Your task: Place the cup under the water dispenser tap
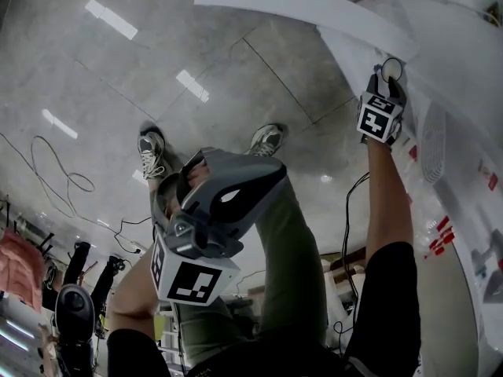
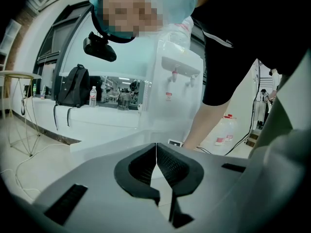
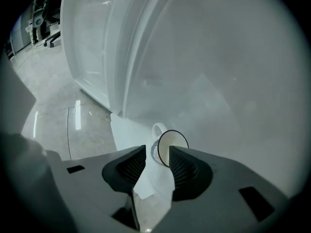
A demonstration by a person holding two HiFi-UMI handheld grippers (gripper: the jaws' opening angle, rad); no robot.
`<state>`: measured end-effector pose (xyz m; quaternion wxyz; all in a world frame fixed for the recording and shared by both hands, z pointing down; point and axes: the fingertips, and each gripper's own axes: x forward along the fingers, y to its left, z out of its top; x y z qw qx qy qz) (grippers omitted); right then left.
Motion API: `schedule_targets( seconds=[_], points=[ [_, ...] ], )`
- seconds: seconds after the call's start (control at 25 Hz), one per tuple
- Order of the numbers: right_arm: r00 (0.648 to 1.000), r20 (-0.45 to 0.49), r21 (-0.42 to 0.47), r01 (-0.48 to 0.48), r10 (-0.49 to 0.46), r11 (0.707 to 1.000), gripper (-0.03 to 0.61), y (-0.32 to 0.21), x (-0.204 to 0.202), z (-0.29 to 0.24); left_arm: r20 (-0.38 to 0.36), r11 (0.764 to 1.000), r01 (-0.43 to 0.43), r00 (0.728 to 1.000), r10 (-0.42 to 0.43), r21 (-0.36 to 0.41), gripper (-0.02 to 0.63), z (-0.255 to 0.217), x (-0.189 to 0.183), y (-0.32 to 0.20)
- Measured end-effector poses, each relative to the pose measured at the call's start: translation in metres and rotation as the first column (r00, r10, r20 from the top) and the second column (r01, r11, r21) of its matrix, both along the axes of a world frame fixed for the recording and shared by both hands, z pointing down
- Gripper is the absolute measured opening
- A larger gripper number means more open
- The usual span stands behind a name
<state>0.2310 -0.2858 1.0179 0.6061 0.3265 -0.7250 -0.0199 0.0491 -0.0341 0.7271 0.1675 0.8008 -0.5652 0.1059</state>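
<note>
A white cup (image 1: 391, 70) with a dark rim stands on a white ledge (image 1: 354, 49) at the upper right of the head view. My right gripper (image 1: 387, 81) reaches out to it. In the right gripper view the cup (image 3: 167, 144) shows its round mouth and a handle on its left. It sits at the tips of the right gripper (image 3: 158, 154), whose jaws stand apart, and the right fingertip (image 3: 177, 154) overlaps the rim. My left gripper (image 1: 196, 171) hangs near the person's legs. In its own view the left gripper (image 2: 156, 152) is shut and empty. The white water dispenser (image 2: 177, 81) shows there, far off.
A white panel with a grille (image 1: 434, 141) and red marks runs down the right. The person's shoes (image 1: 151, 151) stand on a grey tiled floor with loose cables (image 1: 47, 163). A black backpack (image 2: 73, 86) lies on a counter, and water bottles (image 2: 224, 130) stand beside the dispenser.
</note>
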Motion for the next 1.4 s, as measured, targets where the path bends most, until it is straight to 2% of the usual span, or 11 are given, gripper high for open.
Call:
schedule_targets(
  seconds=[0.24,0.4,0.52,0.6,0.76,1.08,1.28,1.4],
  points=[
    [0.981,-0.109,-0.028,0.159,-0.161,0.987,0.153,-0.012,-0.014,0.018,0.000,1.000,0.000,1.000,0.000,-0.014,0.020,0.012,-0.001,-0.004],
    [0.969,-0.163,-0.070,0.179,-0.188,0.981,0.152,-0.019,-0.013,0.036,0.004,1.000,0.000,1.000,0.000,-0.016,0.020,0.027,-0.002,-0.004],
    [0.963,-0.209,-0.104,0.149,-0.168,0.983,0.148,-0.019,-0.003,0.041,-0.012,0.999,0.013,1.000,-0.014,-0.040,0.020,0.033,-0.005,-0.002],
    [0.961,-0.223,-0.137,0.136,-0.165,0.981,0.090,-0.014,0.002,0.045,-0.018,0.998,0.027,0.999,-0.028,-0.051,0.020,0.036,-0.006,-0.001],
    [0.947,-0.243,-0.186,0.166,-0.209,0.968,0.074,-0.007,0.007,0.039,0.007,0.999,0.001,1.000,-0.001,-0.054,0.020,0.033,-0.003,-0.006],
    [0.976,-0.145,-0.213,0.131,-0.163,0.968,0.064,0.041,0.000,0.000,-0.002,0.997,-0.065,0.998,0.065,-0.037,0.020,0.003,0.004,0.000],
    [0.990,-0.060,-0.242,0.109,-0.127,0.964,0.064,0.083,-0.016,-0.042,-0.006,0.993,-0.115,0.993,0.115,0.001,0.020,-0.034,0.005,0.005],
    [0.990,-0.022,-0.261,0.127,-0.137,0.957,0.064,0.111,-0.028,-0.075,0.008,0.989,-0.145,0.989,0.144,0.018,0.020,-0.062,0.001,0.015]
  ],
)
